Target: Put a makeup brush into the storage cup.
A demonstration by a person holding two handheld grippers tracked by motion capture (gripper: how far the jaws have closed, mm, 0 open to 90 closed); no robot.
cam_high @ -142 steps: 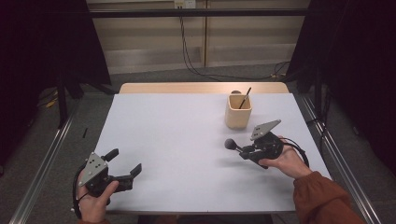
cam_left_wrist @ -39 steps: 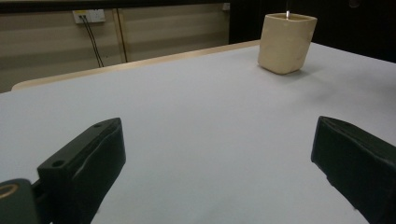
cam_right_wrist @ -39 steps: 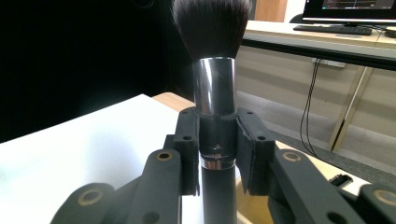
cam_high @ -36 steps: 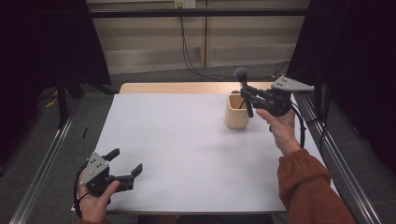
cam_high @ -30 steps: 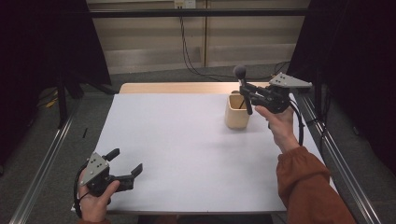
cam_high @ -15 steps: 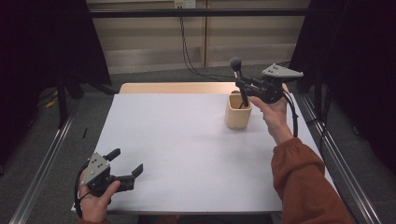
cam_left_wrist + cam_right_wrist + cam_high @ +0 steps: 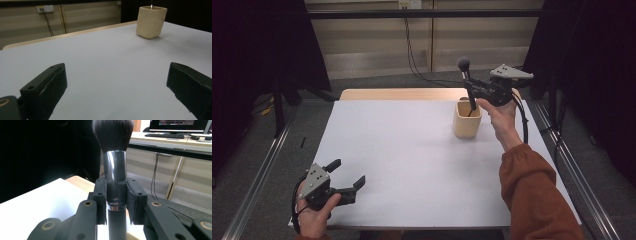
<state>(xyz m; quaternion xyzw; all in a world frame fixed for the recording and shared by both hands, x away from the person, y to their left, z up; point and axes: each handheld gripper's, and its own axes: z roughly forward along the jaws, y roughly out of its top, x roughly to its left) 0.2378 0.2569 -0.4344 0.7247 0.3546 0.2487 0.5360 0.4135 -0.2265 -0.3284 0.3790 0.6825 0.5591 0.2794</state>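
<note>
Since the earliest frame the right hand-held gripper (image 7: pixel 475 93) has carried the brush (image 7: pixel 467 82) from low on the worktop's (image 7: pixel 412 150) right side up to the cup (image 7: pixel 467 119) at the far right, and over the last second it has drifted a little left above it.

Worktop: white, broad, with the cup standing far right and nothing else on it but the left hand-held gripper (image 7: pixel 346 176) at the near left corner.

Cup: beige, upright, open mouth up, directly beneath the brush; a thin stick already stands in it.

Right hand-held gripper: jaws pinching the brush at its metal ferrule (image 7: pixel 115 182), one pad on each side.

Brush: long axis near upright, bristles (image 7: pixel 113 135) on top, handle end down and reaching the cup's mouth; whether the tip is already inside I cannot tell. The coming move looks like a straight descent along that axis, then a release.

Left hand-held gripper: jaws spread, nothing between them, well apart from the cup, so the right hand is the nearer one.
</note>
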